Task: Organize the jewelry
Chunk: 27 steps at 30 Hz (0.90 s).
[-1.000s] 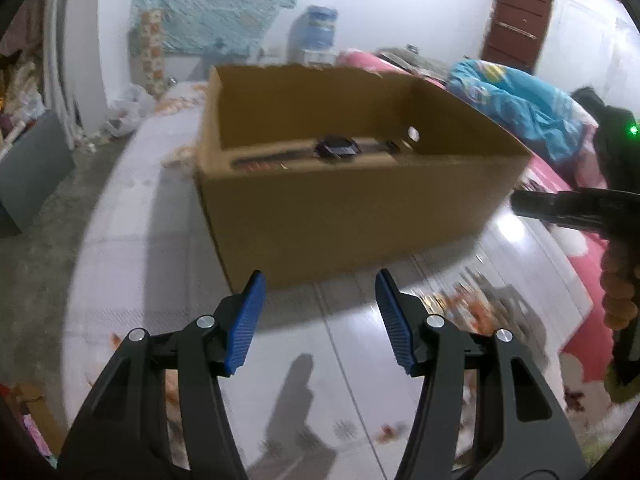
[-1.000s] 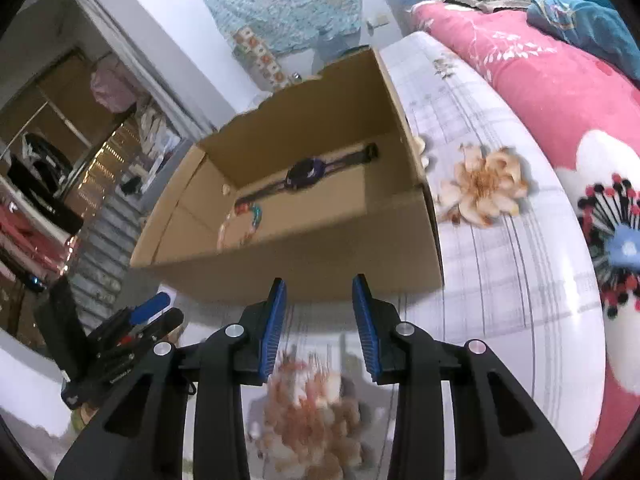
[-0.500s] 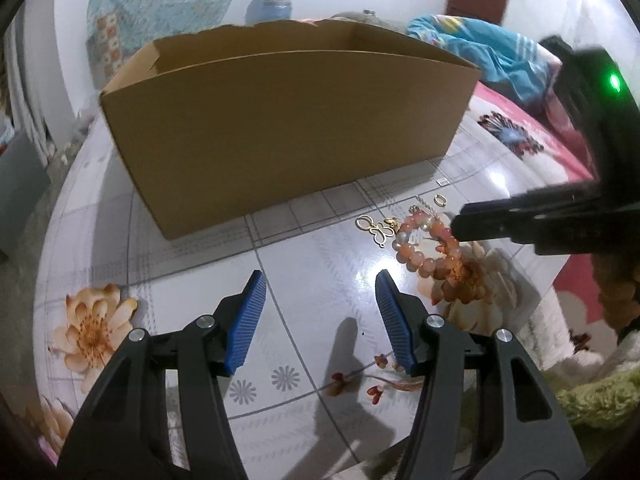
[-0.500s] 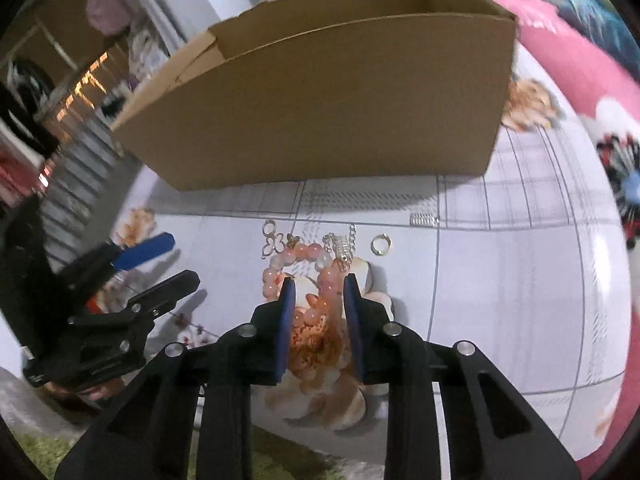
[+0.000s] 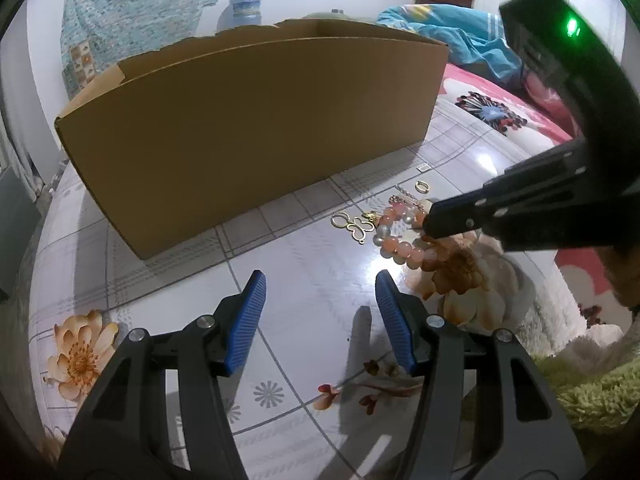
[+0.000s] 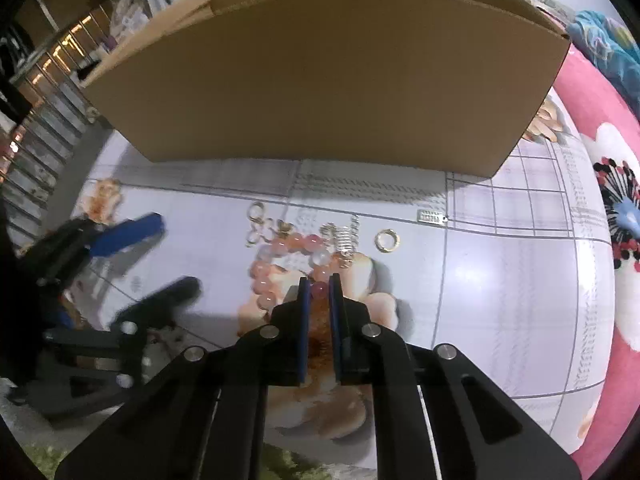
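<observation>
In the right wrist view, the right gripper (image 6: 319, 282) filled the lower centre of the frame, its blue pads (image 6: 304, 320) drawn close and clenched on a bead at the near side of the pink bead bracelet (image 6: 280, 258). The bracelet lay on the glossy flower-printed table cover (image 6: 500, 280), partly over a printed peach flower at mid-frame. Just beyond it, toward the upper part of the frame, lay a silver coiled piece (image 6: 347, 240), a small gold ring (image 6: 387, 239) to its right, gold looped pieces (image 6: 256, 220) to its left, and a small rectangular metal tag (image 6: 431, 216) farther right. Behind these, the cardboard box (image 6: 320, 72) spanned the upper half of the frame, its near wall hiding the contents. In the left wrist view, the left gripper (image 5: 320, 316) occupied the lower centre, its blue pads (image 5: 246, 320) standing apart with nothing between them, above bare table cover. The right gripper entered from the right of that frame, its tip at the bracelet at centre right. The gold pieces lay just left of the bracelet, and the box rose behind at upper centre. A blue blanket (image 5: 452, 36) lay at the upper right.
</observation>
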Tool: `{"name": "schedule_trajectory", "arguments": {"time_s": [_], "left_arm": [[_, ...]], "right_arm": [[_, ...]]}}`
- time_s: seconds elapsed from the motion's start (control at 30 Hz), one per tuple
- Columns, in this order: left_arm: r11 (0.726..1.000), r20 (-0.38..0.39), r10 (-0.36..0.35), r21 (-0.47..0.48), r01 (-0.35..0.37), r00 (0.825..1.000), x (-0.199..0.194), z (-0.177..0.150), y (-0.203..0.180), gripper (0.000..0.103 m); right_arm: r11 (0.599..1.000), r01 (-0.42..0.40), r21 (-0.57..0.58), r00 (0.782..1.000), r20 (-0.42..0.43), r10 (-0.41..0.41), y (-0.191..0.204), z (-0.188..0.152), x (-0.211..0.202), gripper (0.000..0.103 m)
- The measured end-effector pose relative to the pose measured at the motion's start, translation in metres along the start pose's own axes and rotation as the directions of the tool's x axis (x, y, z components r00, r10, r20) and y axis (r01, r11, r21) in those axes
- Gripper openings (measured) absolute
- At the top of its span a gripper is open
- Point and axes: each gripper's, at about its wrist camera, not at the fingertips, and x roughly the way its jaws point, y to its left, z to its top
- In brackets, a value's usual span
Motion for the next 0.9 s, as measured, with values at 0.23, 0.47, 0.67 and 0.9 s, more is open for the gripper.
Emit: {"name": "schedule_trajectory", "arguments": {"time_s": [0.23, 0.47, 0.67, 0.9], "left_arm": [[1.000, -0.003, 0.000, 0.000, 0.000, 1.000, 0.003, 0.002, -0.004, 0.054], [1.000, -0.025, 0.010, 0.016, -0.010, 1.000, 0.006, 0.004, -0.009, 0.053], [0.999, -0.045, 0.019, 0.032, -0.017, 0.999, 0.012, 0.010, -0.017, 0.050], [0.999, -0.061, 0.027, 0.046, -0.024, 0.998, 0.016, 0.018, -0.026, 0.047]], "right_arm": [[0.999, -0.052, 0.009, 0.998, 0.036, 0.051, -0.008, -0.007, -0.028, 0.009], [0.998, -0.052, 0.047, 0.997, 0.051, 0.050, -0.030, -0.021, -0.039, 0.009], [0.998, -0.006, 0.058, 0.999, 0.034, 0.004, -0.050, -0.029, -0.033, 0.009], [0.999, 0.024, 0.032, 0.999, 0.026, -0.025, -0.064, -0.034, -0.028, 0.009]]}}
